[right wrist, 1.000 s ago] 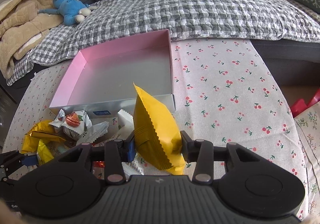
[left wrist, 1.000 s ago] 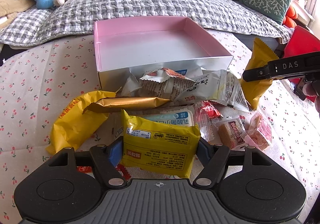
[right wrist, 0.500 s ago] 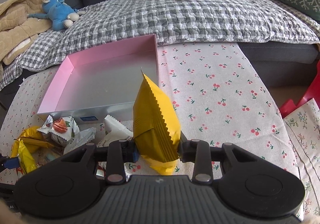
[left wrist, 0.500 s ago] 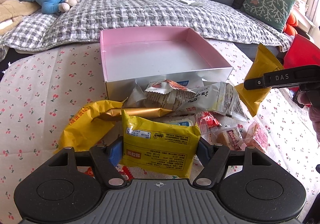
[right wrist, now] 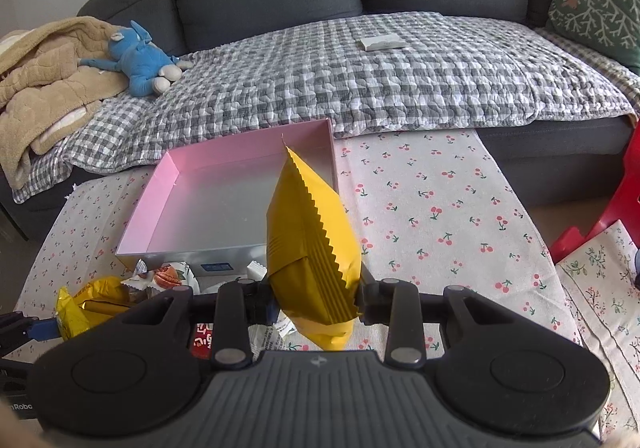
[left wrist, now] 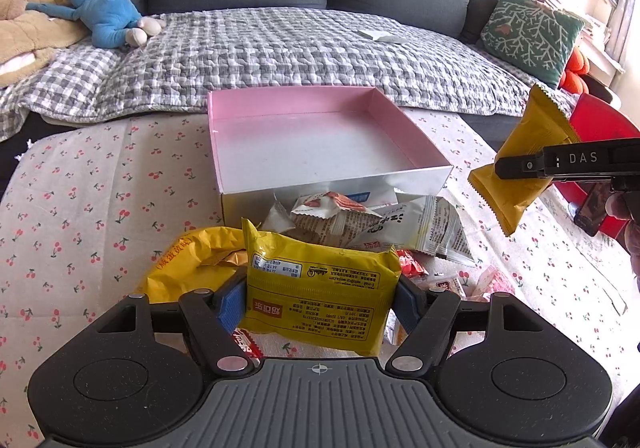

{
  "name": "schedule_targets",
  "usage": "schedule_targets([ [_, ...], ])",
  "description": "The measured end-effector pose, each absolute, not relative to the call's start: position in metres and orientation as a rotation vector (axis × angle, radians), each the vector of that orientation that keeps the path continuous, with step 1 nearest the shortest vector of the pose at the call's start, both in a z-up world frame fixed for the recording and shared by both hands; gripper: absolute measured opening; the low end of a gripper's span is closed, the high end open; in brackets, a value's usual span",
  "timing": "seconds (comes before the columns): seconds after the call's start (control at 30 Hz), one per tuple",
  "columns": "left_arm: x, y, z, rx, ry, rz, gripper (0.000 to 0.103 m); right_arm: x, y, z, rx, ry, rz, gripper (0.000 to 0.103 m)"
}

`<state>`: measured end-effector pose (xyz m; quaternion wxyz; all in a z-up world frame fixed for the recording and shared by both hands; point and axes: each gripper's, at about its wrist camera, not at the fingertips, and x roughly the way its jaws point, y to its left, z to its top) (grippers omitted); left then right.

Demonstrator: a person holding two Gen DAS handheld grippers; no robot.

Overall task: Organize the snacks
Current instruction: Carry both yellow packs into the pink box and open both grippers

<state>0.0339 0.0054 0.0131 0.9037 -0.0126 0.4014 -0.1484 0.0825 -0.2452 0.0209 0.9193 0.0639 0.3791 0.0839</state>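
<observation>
My left gripper [left wrist: 320, 298] is shut on a bright yellow snack packet [left wrist: 320, 288] with printed labels, held above the pile of snacks [left wrist: 360, 220]. My right gripper [right wrist: 316, 302] is shut on an orange-yellow packet [right wrist: 312, 248] with serrated ends, held upright. It also shows in the left wrist view [left wrist: 516, 172], in the air right of the box. The empty pink box [left wrist: 320, 136] with a silver floor sits on the table just behind the pile, and shows in the right wrist view [right wrist: 224, 204].
The table has a cherry-print cloth [left wrist: 100, 188]. Loose wrappers, a large yellow bag [left wrist: 180, 264] and red and pink sweets [left wrist: 480, 280] lie before the box. Behind is a sofa with a checked blanket [left wrist: 300, 48], a blue plush toy [left wrist: 108, 16] and a green cushion [left wrist: 528, 36].
Both grippers have risen with their packets. The box and pile now look lower and farther off. The right gripper's packet sits higher beside the box.
</observation>
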Motion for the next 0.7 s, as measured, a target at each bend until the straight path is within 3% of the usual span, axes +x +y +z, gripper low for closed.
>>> schedule_targets([
  [0.7, 0.073, 0.018, 0.036, -0.137, 0.759, -0.252, 0.072, 0.108, -0.244, 0.03, 0.304, 0.7, 0.286, 0.032],
])
